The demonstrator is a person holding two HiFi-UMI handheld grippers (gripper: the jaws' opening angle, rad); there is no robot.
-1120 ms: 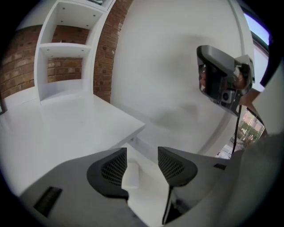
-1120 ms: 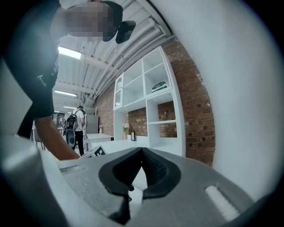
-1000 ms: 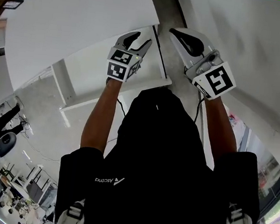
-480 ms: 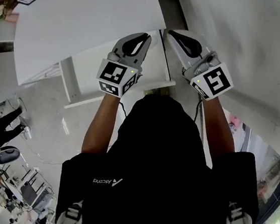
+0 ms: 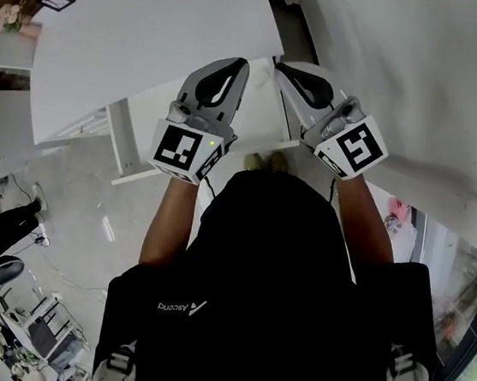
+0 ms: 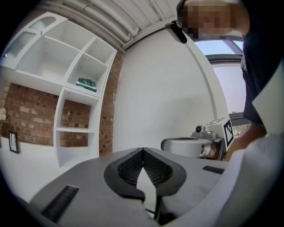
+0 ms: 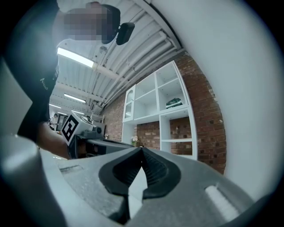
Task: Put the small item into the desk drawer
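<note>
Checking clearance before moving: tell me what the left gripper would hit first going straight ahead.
Likely the white wall: the left gripper, shut and empty, points at it, with nothing nearer in line. Depth is unclear. The shelves sit left of that line, the right gripper to its right.

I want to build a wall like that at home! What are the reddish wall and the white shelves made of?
The wall looks like bare red-brown brick: small blocks with pale lines of mortar between them, rough and matte. The shelves look like white-painted wood or board, smooth and even. The paint hides which one, so I can't be sure.
</note>
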